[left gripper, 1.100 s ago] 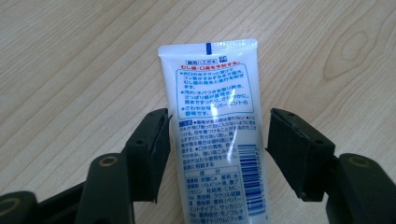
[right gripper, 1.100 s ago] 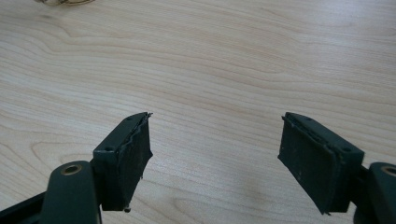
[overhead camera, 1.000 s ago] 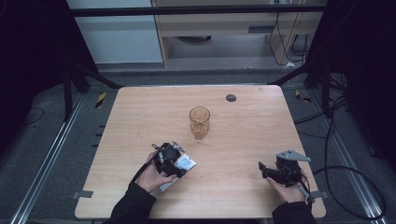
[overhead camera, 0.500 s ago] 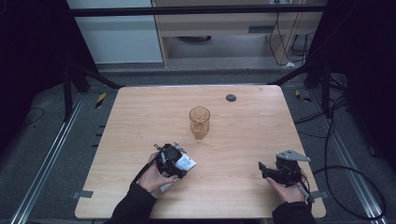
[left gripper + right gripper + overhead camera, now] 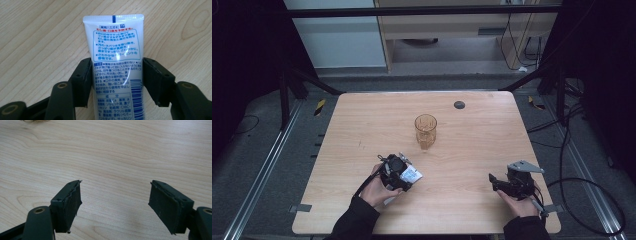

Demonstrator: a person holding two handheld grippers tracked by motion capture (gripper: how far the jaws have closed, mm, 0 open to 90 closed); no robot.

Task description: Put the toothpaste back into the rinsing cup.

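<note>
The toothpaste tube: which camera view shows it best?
The left gripper view shows the toothpaste tube best: it lies on the wooden table between the left gripper's jaws, its printed back label sharp enough to read. In the high view the toothpaste tube is a small white patch beside that gripper.

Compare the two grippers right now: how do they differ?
The left gripper has a white tube between its jaws, which have just been closing on it; the right gripper has bare table between its wide-open jaws. The left sits nearer the glass than the right. Both are hand-held low over the table.
</note>
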